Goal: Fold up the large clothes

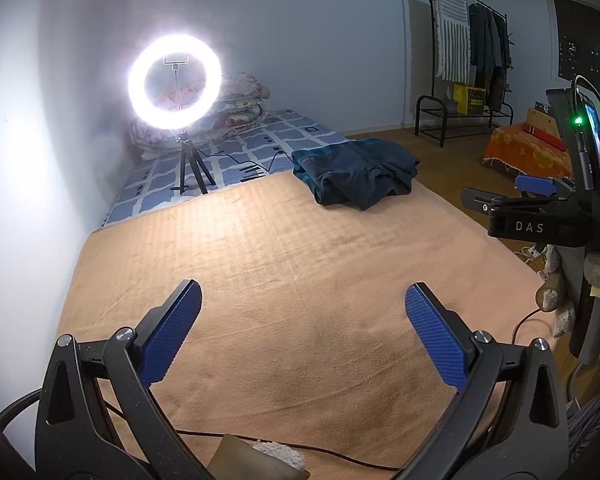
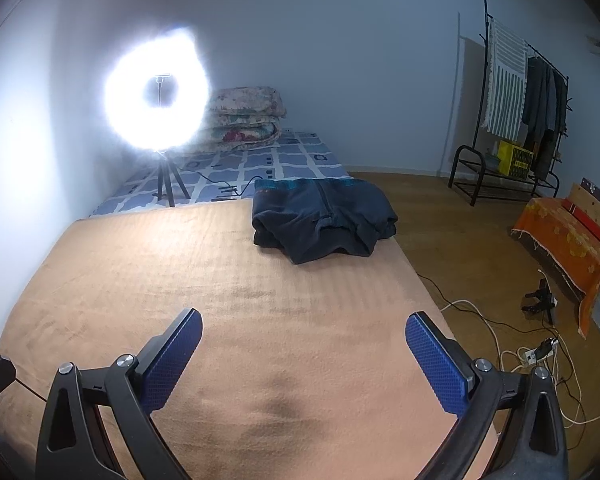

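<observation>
A dark navy garment with a teal band [image 1: 354, 172] [image 2: 324, 216] lies folded in a loose bundle at the far right of the tan blanket [image 1: 284, 264] [image 2: 220, 280] that covers the bed. My left gripper [image 1: 303, 300] hovers open over the near part of the blanket, well short of the garment, with nothing between its blue pads. My right gripper [image 2: 304, 330] is open too, above the blanket's near part, and holds nothing. In the left wrist view, part of the right gripper's body marked DAS [image 1: 528, 220] shows at the right edge.
A lit ring light on a small tripod [image 1: 176, 80] [image 2: 156, 96] stands on the blue checked sheet [image 1: 236, 152] behind the blanket, with folded floral quilts [image 2: 244, 120] behind it. Cables and a power strip [image 2: 540, 350] lie on the wooden floor at right. A clothes rack [image 2: 520, 112] stands by the wall.
</observation>
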